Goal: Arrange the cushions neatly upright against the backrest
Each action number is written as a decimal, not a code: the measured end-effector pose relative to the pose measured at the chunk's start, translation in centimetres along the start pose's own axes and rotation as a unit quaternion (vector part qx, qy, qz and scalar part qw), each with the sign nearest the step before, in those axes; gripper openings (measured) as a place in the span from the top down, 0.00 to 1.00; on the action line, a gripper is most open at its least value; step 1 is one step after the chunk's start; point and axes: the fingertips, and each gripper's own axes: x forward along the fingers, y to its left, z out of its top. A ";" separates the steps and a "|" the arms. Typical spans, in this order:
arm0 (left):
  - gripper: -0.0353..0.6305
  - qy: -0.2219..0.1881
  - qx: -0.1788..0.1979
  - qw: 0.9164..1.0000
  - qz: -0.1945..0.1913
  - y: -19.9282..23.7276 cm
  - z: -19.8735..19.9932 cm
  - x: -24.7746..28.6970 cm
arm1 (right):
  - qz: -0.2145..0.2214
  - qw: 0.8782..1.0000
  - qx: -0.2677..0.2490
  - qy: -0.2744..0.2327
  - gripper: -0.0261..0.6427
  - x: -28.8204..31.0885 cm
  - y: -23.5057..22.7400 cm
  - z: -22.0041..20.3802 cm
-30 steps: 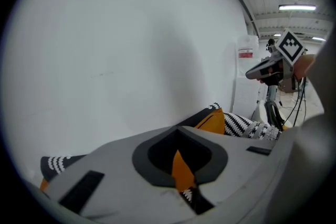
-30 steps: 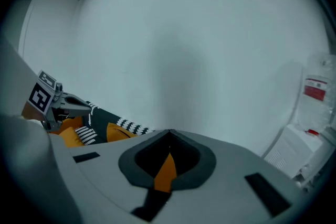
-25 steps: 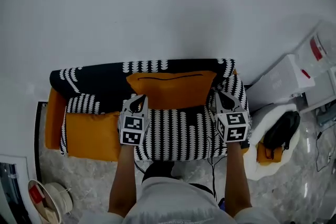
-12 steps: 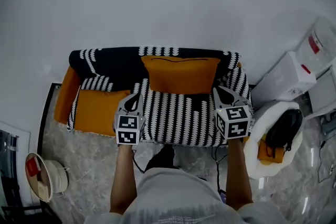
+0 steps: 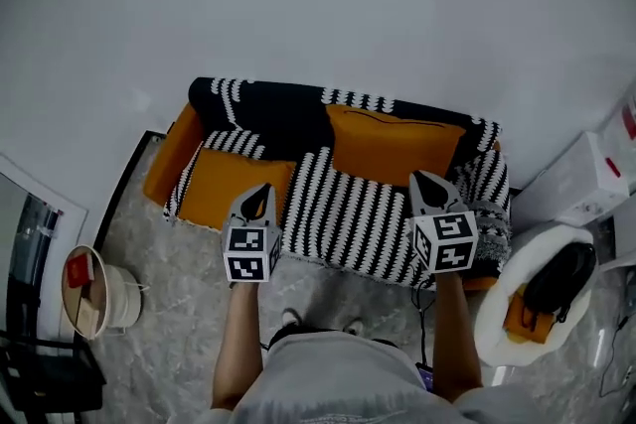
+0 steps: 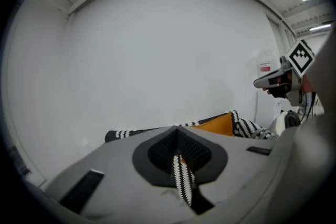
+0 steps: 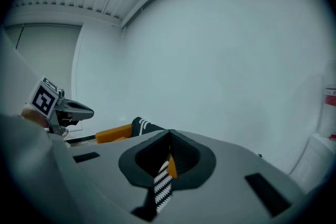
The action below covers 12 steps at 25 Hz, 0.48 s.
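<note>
An orange sofa under a black-and-white patterned throw (image 5: pixel 358 213) stands against the white wall. One orange cushion (image 5: pixel 393 146) stands upright against the backrest at centre right. A second orange cushion (image 5: pixel 237 189) lies flat on the seat at the left end. My left gripper (image 5: pixel 258 190) is shut and empty, its tip over the front edge of the flat cushion. My right gripper (image 5: pixel 425 180) is shut and empty above the seat's right part. In the left gripper view the shut left gripper (image 6: pixel 176 129) points at the backrest, with the upright cushion (image 6: pixel 218 124) behind it. The right gripper (image 7: pixel 169 134) points the same way in its own view.
A white bucket (image 5: pixel 104 293) and a dark rack (image 5: pixel 40 377) stand on the marble floor at the left. To the sofa's right are a white round seat (image 5: pixel 512 333) with a black bag on it and a white box (image 5: pixel 581 184). My own legs are just before the sofa.
Both grippers, still shut, have drawn back from over the seat to the sofa's front edge and risen. The view has backed off and swung, so the sofa now sits further right and tilted.
</note>
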 end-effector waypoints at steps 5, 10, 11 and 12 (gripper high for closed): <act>0.92 0.006 -0.018 0.998 0.065 6.0 -2.3 -4.8 | 0.063 0.995 0.001 -0.073 0.96 1.6 7.0 3.7; 0.92 0.014 -0.043 0.994 0.096 12.4 -5.5 -10.1 | 0.094 0.989 0.006 -0.116 0.96 2.1 14.6 7.0; 0.92 0.011 -0.047 0.994 0.099 13.7 -6.0 -11.1 | 0.102 0.988 0.011 -0.119 0.96 2.3 16.2 7.4; 0.92 0.008 -0.048 0.994 0.101 15.0 -6.5 -12.1 | 0.107 0.987 0.013 -0.121 0.96 2.5 17.7 7.8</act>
